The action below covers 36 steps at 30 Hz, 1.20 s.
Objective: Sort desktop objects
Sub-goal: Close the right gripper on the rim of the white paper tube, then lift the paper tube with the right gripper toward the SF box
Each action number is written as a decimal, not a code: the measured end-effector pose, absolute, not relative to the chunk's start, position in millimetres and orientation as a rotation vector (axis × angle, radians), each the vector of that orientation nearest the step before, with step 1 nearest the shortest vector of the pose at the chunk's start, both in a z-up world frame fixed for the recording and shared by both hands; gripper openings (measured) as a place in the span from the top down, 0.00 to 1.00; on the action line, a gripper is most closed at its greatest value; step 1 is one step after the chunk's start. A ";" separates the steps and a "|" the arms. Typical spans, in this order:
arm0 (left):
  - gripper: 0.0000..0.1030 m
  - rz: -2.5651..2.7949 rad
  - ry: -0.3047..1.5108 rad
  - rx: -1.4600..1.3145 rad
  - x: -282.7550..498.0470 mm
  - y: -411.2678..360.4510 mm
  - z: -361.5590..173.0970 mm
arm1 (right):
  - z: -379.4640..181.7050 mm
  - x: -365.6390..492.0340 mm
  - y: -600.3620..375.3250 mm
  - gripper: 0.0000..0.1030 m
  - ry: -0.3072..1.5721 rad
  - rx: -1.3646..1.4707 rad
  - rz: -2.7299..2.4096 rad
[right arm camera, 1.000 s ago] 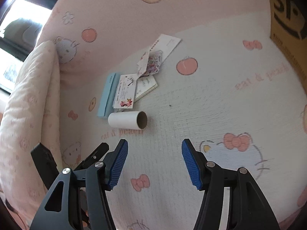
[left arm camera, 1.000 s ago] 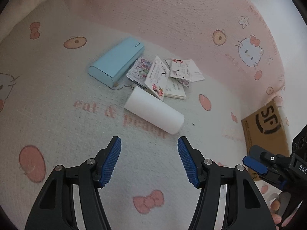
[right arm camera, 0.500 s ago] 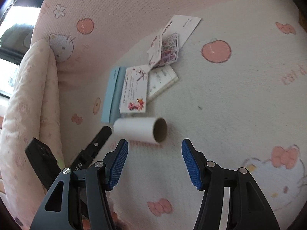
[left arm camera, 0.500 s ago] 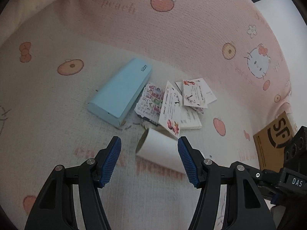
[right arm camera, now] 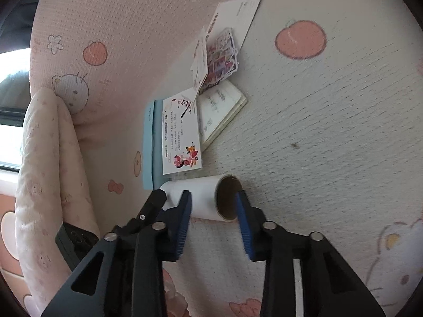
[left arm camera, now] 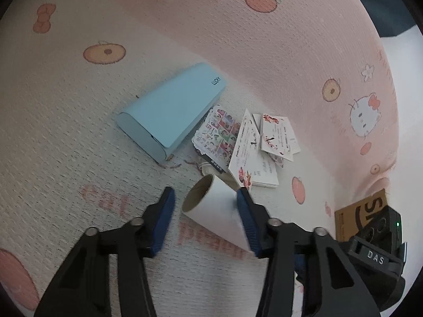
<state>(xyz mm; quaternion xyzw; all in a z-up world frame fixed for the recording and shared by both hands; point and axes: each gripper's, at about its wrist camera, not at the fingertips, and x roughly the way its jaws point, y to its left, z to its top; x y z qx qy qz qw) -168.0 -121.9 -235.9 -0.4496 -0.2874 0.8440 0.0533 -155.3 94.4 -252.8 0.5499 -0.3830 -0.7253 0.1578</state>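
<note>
The left gripper (left arm camera: 205,211) has its blue pads spread wide around one open end of the white paper roll (left arm camera: 219,211). The right pad lies against the roll's flank or just beside it, I cannot tell which, and the left pad stands clear with a gap of cloth between, so nothing is clamped yet. The right gripper (right arm camera: 212,208) straddles the other open end (right arm camera: 228,198) the same way, its fingers parted wider than the tube, one pad at the cardboard rim and one over the white wall. Taking the roll from both ends makes sense, in my judgement: it lies on its side on soft bedding and would roll off under a one-sided push.

Just beyond the left fingertips lies a loose heap of cards (left arm camera: 264,148) and a sticker sheet (left arm camera: 215,137), one card's corner nearly touching the roll — a careless closing could catch it. Further out and to the left of the fingers sits a pale blue case (left arm camera: 171,111). Off to the right of the fingers a brown cardboard box (left arm camera: 362,214) waits at the edge — likely one sorting place.
</note>
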 end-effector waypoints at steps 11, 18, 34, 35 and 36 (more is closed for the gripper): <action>0.71 2.524 -0.838 -1.357 -165.4 -112.8 -232.6 | -249.5 -160.9 91.3 0.86 -1.029 1.568 -2.147; 0.72 2.501 -0.908 -1.330 -149.9 -99.3 -220.5 | -226.3 -154.2 105.9 0.86 -0.936 1.518 -2.196; 0.72 2.478 -0.920 -1.214 -111.3 -38.9 -161.6 | -153.7 -122.7 164.9 0.86 -0.790 1.372 -2.338; 0.72 2.478 -0.909 -1.203 -109.3 -32.4 -156.5 | -148.4 -120.0 169.3 0.86 -0.774 1.360 -2.353; 0.72 2.480 -0.895 -1.191 -106.9 -24.9 -151.1 | -142.7 -117.1 174.2 0.86 -0.760 1.348 -2.368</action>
